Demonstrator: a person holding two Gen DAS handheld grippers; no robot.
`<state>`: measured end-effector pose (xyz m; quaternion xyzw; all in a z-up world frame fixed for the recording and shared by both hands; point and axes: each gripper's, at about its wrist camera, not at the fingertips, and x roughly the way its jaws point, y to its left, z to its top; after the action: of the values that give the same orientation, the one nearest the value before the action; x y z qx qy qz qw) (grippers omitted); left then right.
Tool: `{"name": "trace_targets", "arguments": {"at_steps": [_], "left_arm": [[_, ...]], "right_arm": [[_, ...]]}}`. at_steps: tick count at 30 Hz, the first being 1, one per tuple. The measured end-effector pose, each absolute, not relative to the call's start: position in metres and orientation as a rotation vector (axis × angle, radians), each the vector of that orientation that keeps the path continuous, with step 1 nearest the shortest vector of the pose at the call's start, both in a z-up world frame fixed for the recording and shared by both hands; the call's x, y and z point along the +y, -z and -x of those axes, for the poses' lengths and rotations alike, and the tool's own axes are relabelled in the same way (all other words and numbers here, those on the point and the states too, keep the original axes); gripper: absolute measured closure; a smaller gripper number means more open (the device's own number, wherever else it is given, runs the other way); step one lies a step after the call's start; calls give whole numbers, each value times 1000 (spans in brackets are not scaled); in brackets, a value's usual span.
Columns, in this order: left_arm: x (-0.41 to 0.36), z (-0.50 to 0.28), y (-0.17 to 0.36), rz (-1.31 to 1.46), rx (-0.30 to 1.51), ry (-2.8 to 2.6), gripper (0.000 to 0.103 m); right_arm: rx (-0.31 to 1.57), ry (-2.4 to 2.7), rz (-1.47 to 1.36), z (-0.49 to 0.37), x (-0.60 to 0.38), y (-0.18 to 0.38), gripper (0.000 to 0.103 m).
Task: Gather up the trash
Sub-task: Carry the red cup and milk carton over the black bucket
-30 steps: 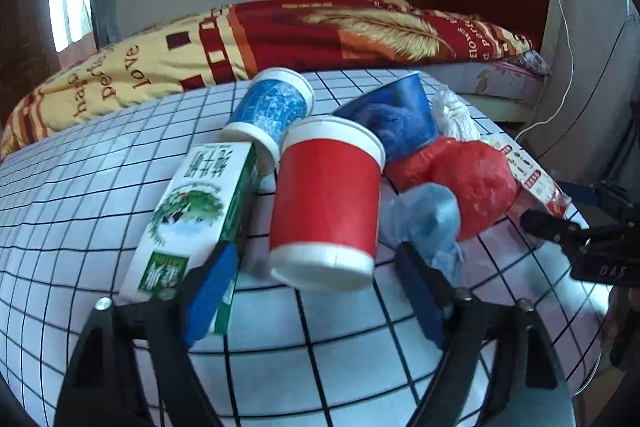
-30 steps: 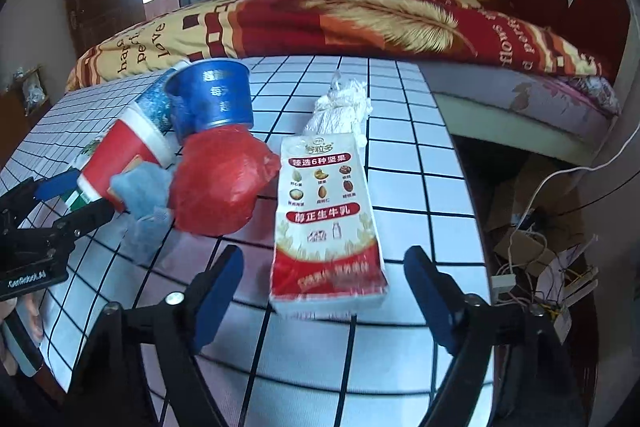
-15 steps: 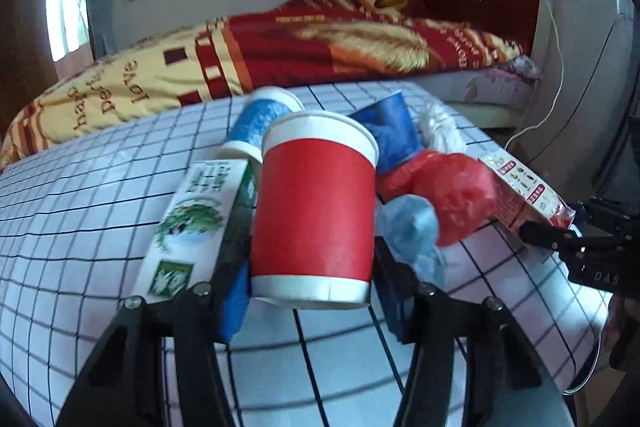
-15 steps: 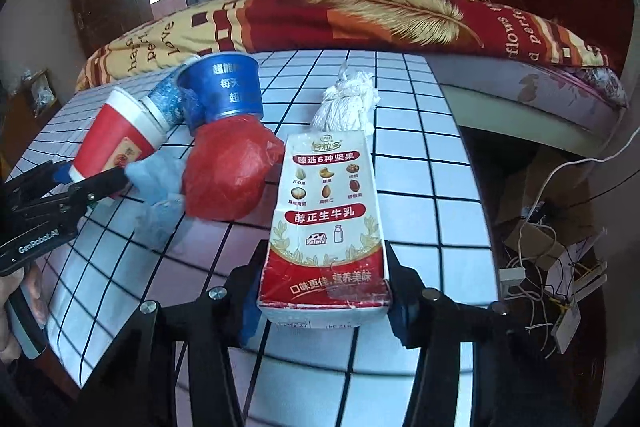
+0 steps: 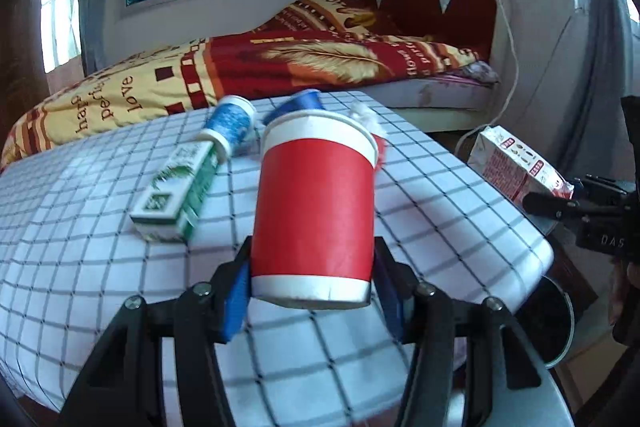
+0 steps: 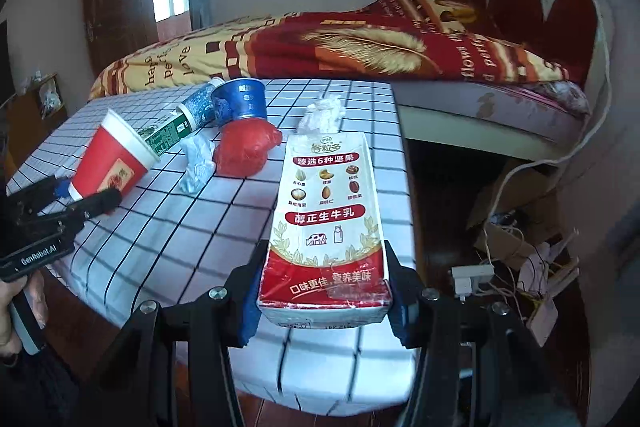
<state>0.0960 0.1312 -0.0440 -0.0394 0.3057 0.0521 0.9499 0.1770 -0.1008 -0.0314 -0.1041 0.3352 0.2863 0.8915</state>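
My left gripper [image 5: 312, 291] is shut on a red paper cup [image 5: 316, 203] and holds it upright above the checked table [image 5: 80, 267]. My right gripper [image 6: 324, 299] is shut on a red-and-white milk carton [image 6: 326, 215], lifted over the table's right edge. Each held item shows in the other view: the cup [image 6: 112, 163], the carton [image 5: 516, 167]. On the table lie a green carton [image 5: 176, 187], a patterned blue cup [image 5: 232, 127], a dark blue cup [image 6: 240, 103], a red bag [image 6: 244, 147], a pale blue wad [image 6: 198, 163] and a white wad [image 6: 324, 111].
A bed [image 6: 360, 51] with a red and yellow quilt stands behind the table. To the right of the table, cardboard, cables and a power strip [image 6: 472, 273] lie on the floor. A round grey object [image 5: 560, 323] sits on the floor below the table's right edge.
Both grippers have lifted and drawn back from the pile, the left with the red cup, the right with the milk carton. One second ago both were open around these items.
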Motion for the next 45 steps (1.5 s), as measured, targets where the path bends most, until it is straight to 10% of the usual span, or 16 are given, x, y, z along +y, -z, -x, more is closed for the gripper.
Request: {"name": "trace_targets", "arguments": {"at_steps": [45], "left_arm": [[-122, -103, 74, -71, 698, 370, 47]], "right_arm": [[764, -251, 94, -124, -351, 86, 50]]}}
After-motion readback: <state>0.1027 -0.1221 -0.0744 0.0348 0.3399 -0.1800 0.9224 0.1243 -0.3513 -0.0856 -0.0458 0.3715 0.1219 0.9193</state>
